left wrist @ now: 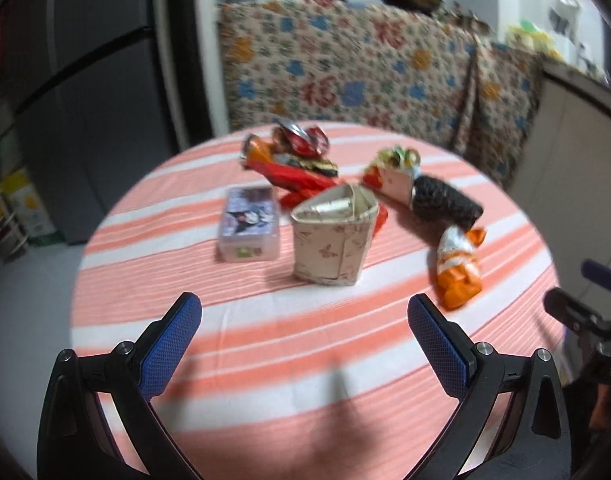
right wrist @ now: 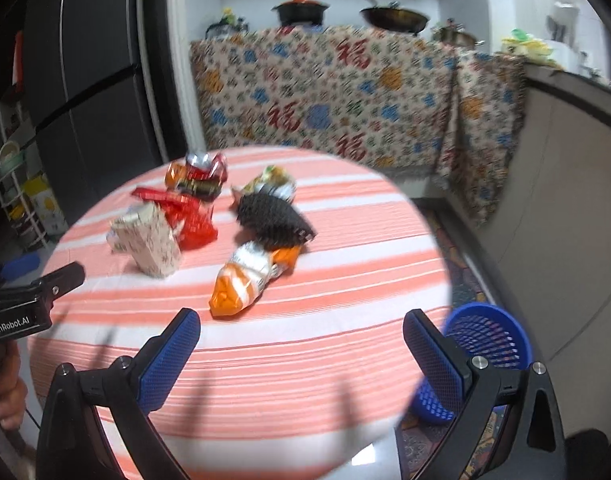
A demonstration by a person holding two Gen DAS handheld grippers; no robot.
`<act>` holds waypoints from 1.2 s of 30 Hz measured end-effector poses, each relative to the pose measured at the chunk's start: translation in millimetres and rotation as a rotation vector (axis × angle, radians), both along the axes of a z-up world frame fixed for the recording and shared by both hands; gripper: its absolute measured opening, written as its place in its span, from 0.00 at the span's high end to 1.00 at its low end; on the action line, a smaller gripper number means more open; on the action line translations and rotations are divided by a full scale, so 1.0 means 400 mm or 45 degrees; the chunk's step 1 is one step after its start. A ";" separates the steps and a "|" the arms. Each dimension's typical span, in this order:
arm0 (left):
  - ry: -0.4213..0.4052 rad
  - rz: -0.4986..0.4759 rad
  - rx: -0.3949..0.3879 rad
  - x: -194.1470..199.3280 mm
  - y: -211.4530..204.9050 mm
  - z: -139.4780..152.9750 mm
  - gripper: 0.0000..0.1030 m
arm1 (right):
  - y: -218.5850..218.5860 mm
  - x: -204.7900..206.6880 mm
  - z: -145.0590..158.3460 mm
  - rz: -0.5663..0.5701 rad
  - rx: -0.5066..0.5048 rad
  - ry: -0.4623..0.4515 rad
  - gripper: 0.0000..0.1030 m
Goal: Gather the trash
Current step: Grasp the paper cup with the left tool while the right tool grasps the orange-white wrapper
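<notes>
Now my right tool (right wrist: pixel 301 332), spread wide and empty, faces the orange wrapper (right wrist: pixel 249 276) lying diagonally at frame centre, nearer than my left tool (left wrist: pixel 304 316), likewise wide and empty.

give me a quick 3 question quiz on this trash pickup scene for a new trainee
1. True or false: the right gripper is shut on the orange snack bag.
2. Multiple choice: where is the blue mesh basket? A) on the striped table B) on the floor beside the table, near the right gripper C) on the counter behind
3. Short answer: which piece of trash lies nearest the right gripper's fingers?

Key:
1. False. Both the right and the left gripper are open and hold nothing.
2. B.
3. The orange snack bag; the black mesh wrapper lies just behind it.
</notes>
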State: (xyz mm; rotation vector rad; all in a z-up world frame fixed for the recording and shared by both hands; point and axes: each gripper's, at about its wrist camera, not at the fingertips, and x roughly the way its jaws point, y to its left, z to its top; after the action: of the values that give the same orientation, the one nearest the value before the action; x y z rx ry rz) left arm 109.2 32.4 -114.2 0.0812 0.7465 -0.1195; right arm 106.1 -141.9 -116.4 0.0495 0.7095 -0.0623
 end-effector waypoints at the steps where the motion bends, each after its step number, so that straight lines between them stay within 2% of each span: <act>1: 0.008 -0.014 0.012 0.013 -0.003 -0.008 0.00 | 0.005 0.027 -0.024 0.014 0.015 0.036 0.00; 6: 0.003 -0.129 0.009 0.069 -0.008 -0.028 0.01 | 0.028 0.142 -0.090 0.053 0.158 0.155 0.00; 11: -0.035 -0.219 0.019 0.125 -0.019 -0.018 0.01 | 0.063 0.243 -0.148 0.065 0.191 0.254 0.01; 13: -0.031 -0.247 -0.007 0.150 -0.018 -0.020 0.01 | 0.064 0.258 -0.159 0.077 0.180 0.270 0.04; 16: -0.019 -0.285 -0.042 0.187 -0.020 -0.027 0.01 | 0.055 0.263 -0.154 0.096 0.129 0.265 0.17; 18: -0.006 -0.330 -0.054 0.200 -0.033 -0.031 0.01 | 0.035 0.263 -0.152 0.106 0.108 0.272 0.30; 20: -0.007 -0.412 -0.063 0.183 -0.048 -0.029 0.03 | 0.007 0.262 -0.153 0.088 0.064 0.283 0.30; 22: -0.010 -0.474 -0.061 0.157 -0.063 -0.027 0.10 | -0.026 0.251 -0.154 0.067 0.041 0.283 0.30; 26: -0.033 -0.582 -0.038 0.081 -0.080 -0.021 0.10 | -0.063 0.241 -0.158 0.046 -0.034 0.280 0.30; 28: -0.034 -0.579 -0.050 0.070 -0.078 -0.021 0.09 | -0.073 0.241 -0.158 0.059 -0.040 0.277 0.28; 32: 0.015 -0.450 0.002 0.117 -0.082 -0.052 0.09 | -0.071 0.257 -0.157 0.107 -0.046 0.285 0.24; 35: 0.046 -0.395 0.053 0.151 -0.082 -0.080 0.12 | -0.071 0.264 -0.160 0.142 -0.053 0.284 0.20; 36: 0.072 -0.387 0.050 0.160 -0.079 -0.088 0.16 | -0.074 0.267 -0.161 0.150 -0.053 0.286 0.18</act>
State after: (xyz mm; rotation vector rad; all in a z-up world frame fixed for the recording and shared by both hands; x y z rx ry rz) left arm 173.3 0.7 -149.6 0.2292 0.7898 -0.3982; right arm 213.0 -171.3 -180.7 -0.0398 0.9337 0.0313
